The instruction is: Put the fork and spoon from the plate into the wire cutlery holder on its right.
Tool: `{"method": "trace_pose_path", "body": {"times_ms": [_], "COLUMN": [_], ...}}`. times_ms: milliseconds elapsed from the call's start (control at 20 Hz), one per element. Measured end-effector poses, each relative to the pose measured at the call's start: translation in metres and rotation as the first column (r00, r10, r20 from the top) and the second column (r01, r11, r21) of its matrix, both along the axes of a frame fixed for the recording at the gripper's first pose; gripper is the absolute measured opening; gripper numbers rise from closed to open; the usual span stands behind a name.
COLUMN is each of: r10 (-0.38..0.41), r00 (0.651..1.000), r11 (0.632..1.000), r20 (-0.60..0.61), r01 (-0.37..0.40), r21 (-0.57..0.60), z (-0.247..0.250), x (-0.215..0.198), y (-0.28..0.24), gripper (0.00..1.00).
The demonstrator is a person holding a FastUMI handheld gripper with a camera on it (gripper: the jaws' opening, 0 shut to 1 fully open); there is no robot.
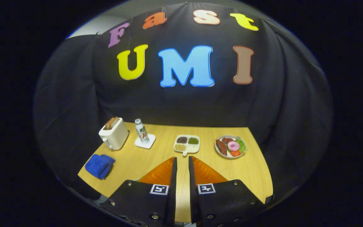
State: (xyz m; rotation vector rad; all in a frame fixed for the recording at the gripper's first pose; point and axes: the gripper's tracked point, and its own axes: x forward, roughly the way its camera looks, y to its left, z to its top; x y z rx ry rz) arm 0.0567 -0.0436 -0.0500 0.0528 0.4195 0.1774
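Table (131, 164): wooden, near edge hidden behind gripper.
Gripper (182, 161): fingers a narrow gap apart, holding nothing.
Plate (218, 150): food on it; cutlery indiscernible.
Toaster (113, 134): far left.

The gripper (182, 160) hangs above the near part of the light wooden table (250, 176), its fingers parted by a narrow gap with nothing between them. Bare wood lies under the fingertips and just ahead of them. Beyond the tips stands a white divided tray of dark and green fillings (187, 144). Ahead to the right sits a round plate of toy food (230, 146), with open tabletop on its near side. Ahead to the left stand a small bottle on a white square coaster (142, 131) and a cream toaster holding toast (113, 133). A crumpled blue cloth (99, 165) lies near the left finger. Black draped cloth walls (74, 104) close the table's far and lateral sides.
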Motion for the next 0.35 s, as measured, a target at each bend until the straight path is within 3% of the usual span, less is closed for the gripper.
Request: {"method": "trace_pose_path", "body": {"times_ms": [200,350], "r10": [-0.058,-0.041], "r00": [0.975,0.964], "r11": [0.998,0.999], "r20": [0.216,0.263], "r01": [0.055,0.033], "r21": [0.018,0.034], "z": [0.043,0.054], "x": [-0.024,-0.043], "y": [0.014,0.033], "gripper": [0.19,0.19]}}
